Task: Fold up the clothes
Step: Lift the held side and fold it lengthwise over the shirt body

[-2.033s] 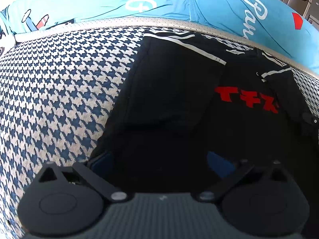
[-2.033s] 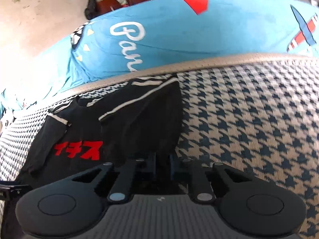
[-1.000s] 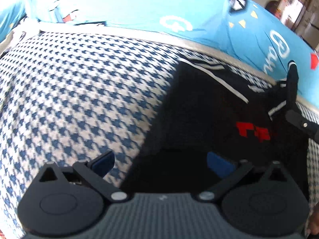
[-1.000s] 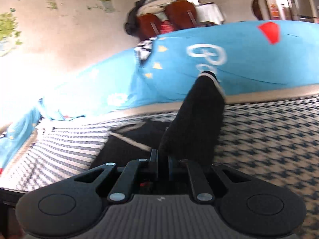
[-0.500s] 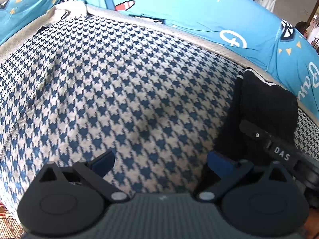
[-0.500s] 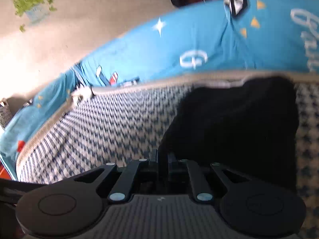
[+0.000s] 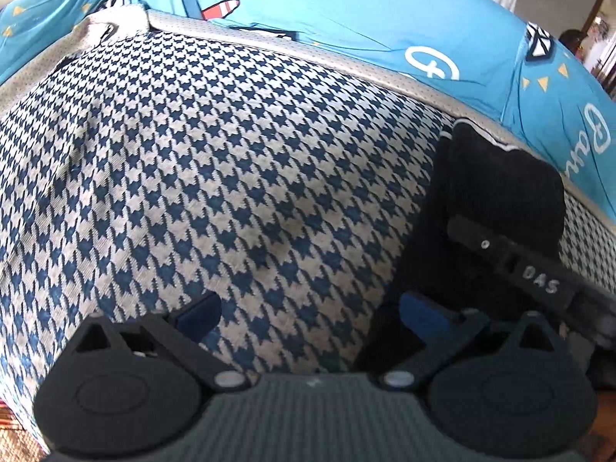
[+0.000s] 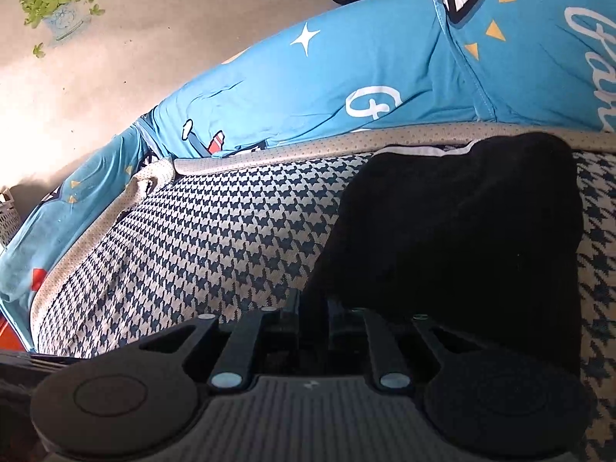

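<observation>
Fingers straddle black garment; left view adds arm.

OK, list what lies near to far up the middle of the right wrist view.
Right hand-held gripper → black garment → beige mattress edging → blue printed sheet → wall.

Black garment's near edge behind the right gripper's fingers

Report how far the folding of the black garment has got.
Done: the black garment lies folded over on the houndstooth cover.
In hand: the right gripper has just been opening, cloth between its fingers; the left gripper is open, empty.
Left: any final fold and smoothing.
</observation>
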Demonstrator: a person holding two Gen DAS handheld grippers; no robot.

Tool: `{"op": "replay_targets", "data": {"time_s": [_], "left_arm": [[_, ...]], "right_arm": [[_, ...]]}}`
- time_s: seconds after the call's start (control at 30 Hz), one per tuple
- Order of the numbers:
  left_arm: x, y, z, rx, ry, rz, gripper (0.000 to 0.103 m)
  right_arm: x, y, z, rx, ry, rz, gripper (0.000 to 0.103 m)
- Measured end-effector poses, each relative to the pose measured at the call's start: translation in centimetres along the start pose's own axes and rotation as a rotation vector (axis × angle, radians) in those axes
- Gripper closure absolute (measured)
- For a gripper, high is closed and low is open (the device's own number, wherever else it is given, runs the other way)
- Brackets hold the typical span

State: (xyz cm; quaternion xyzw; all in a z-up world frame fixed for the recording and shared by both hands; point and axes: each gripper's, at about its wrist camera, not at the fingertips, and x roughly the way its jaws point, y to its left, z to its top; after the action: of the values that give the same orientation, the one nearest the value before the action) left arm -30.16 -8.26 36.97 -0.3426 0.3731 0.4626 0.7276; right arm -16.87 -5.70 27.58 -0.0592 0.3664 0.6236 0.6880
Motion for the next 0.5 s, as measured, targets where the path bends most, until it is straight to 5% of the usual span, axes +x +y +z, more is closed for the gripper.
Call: {"op": "replay_targets", "data": {"time_s": [0.17,0.5], "left_arm": [[0.6,-0.5,-0.4,0.027,0.010,0.014,0.000],[1.6,-0.9,-2.2,0.126,0.005,0.054,0.000]], "right_arm": [[-2.1,0.0,-0.2,-0.007,-0.015,-0.018,0.062],[-5.9,-0.7,-2.7,0.089,0.021,-0.050,0.060]]}}
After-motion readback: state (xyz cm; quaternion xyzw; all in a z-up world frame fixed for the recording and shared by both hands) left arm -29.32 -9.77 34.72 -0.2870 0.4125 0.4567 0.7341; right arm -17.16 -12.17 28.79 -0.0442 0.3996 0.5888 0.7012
